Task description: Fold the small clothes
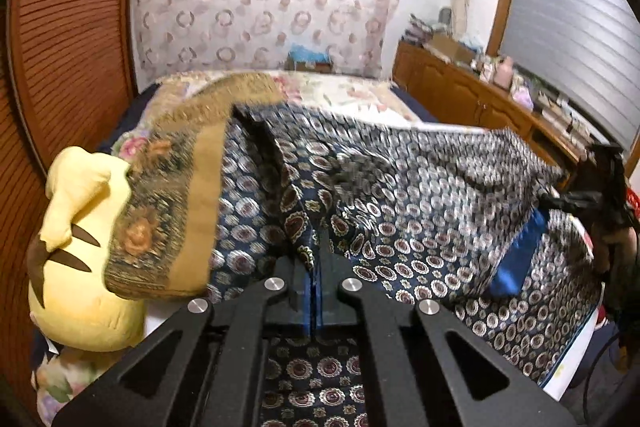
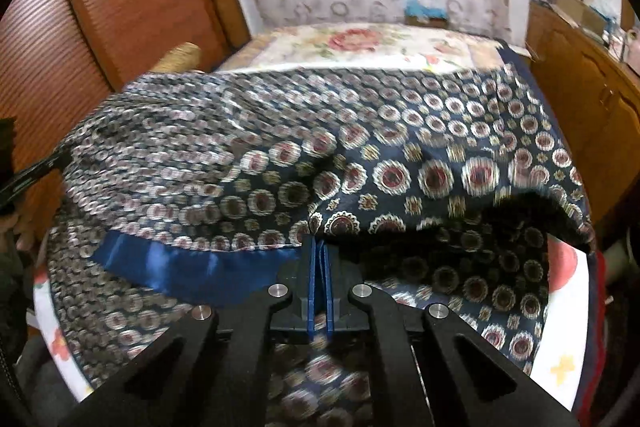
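Both claws, the left gripper (image 1: pixel 316 269) and right gripper (image 2: pixel 319 267), pinch the navy cloth (image 1: pixel 420 187) tight. Lift evenly toward the bed's (image 2: pixel 360 47) far edge.

We see a navy cloth (image 1: pixel 420 195) patterned with cream-and-maroon medallions and edged in blue, a yellow plush toy (image 1: pixel 80 267), and a bed (image 2: pixel 360 43) in floral cream.
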A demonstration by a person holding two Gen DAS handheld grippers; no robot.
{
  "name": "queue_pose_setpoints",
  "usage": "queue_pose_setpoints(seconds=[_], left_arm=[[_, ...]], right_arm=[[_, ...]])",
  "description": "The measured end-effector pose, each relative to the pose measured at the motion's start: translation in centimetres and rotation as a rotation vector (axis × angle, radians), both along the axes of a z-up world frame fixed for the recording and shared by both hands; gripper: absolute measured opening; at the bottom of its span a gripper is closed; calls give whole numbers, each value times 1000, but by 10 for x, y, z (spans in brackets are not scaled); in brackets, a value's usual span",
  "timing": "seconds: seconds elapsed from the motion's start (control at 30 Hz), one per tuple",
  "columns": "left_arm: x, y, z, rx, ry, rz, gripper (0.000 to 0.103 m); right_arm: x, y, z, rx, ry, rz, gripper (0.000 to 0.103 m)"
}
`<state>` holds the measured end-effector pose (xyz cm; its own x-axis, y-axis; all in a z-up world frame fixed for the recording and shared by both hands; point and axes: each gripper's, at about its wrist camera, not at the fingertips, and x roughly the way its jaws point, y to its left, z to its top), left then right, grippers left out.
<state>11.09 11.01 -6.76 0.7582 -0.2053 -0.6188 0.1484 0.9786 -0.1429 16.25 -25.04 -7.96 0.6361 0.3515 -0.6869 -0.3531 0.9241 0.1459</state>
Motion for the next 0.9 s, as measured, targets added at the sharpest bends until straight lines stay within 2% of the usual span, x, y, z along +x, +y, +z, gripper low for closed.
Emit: queue_pose_setpoints(seconds=[0.17, 0.33, 0.4, 0.5, 0.63, 0.73, 0.8, 0.9], left_arm=[[-1, 11, 8, -8, -18, 20, 2], [-2, 18, 3, -1, -5, 34, 2], [-5, 22, -2, 1, 7, 37, 2], [-2, 24, -9, 16, 27, 37, 2], [-2, 22, -16, 27, 47, 35, 2], [-2, 19, -21, 38, 58, 33, 2], [-4, 16, -23, 40, 63, 31, 2], [-5, 14, -26, 38, 69, 26, 2]], right_arm=[[-38, 3, 14, 23, -14, 46, 3], [-59, 6, 12, 24, 26, 85, 3], [-64, 9, 6, -2, 47, 85, 3], [-65, 7, 5, -52, 26, 75, 10], [-68, -10, 21, -48, -32, 17, 28], [-65, -34, 33, -55, -85, -59, 34], [-56, -51, 35, -96, -116, -125, 37], [-45, -74, 24, -119, -101, -216, 38]])
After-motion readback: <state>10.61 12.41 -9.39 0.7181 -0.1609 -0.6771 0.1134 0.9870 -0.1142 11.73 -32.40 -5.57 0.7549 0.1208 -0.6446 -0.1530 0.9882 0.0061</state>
